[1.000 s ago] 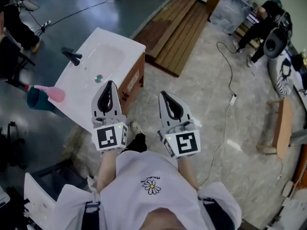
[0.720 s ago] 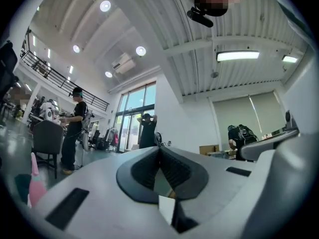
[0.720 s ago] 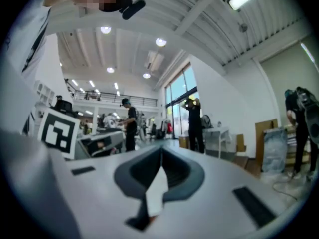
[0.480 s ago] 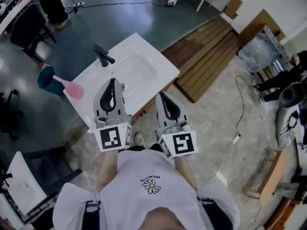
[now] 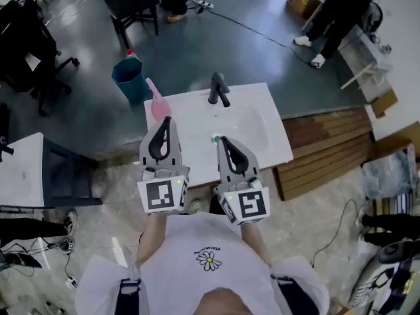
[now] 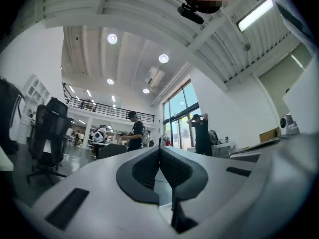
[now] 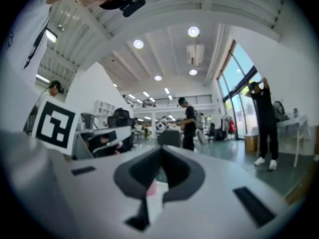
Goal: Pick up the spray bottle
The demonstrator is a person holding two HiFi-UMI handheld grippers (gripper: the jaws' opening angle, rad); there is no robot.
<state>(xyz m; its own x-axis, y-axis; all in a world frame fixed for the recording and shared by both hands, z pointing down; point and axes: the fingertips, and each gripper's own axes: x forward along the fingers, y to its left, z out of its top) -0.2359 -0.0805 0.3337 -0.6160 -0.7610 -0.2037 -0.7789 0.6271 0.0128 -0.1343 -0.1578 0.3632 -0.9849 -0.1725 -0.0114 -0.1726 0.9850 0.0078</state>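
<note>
Quick look at where we are: both grippers are out in front of us over the white sink unit, side by side, neither holding anything. The left gripper has its jaws clenched tight, tips meeting, and its own view shows the same thing with the left gripper pointing out across the room at people standing by the big windows. The right gripper is clamped together too, nothing in it, and sits over the basin near the drain

The pink spray bottle is on the left end of the sink top, near the back edge. From the head view it's just past the left gripper's tip, not touched by either gripper. In the right gripper view a bit of pink peeks through the gap under the shut jaws of the right gripper, which looks like the same bottle

Other stuff: black faucet at the back of the basin, a teal bin on the floor just behind the bottle, wooden decking to the right, and 1 black chair further back
</note>
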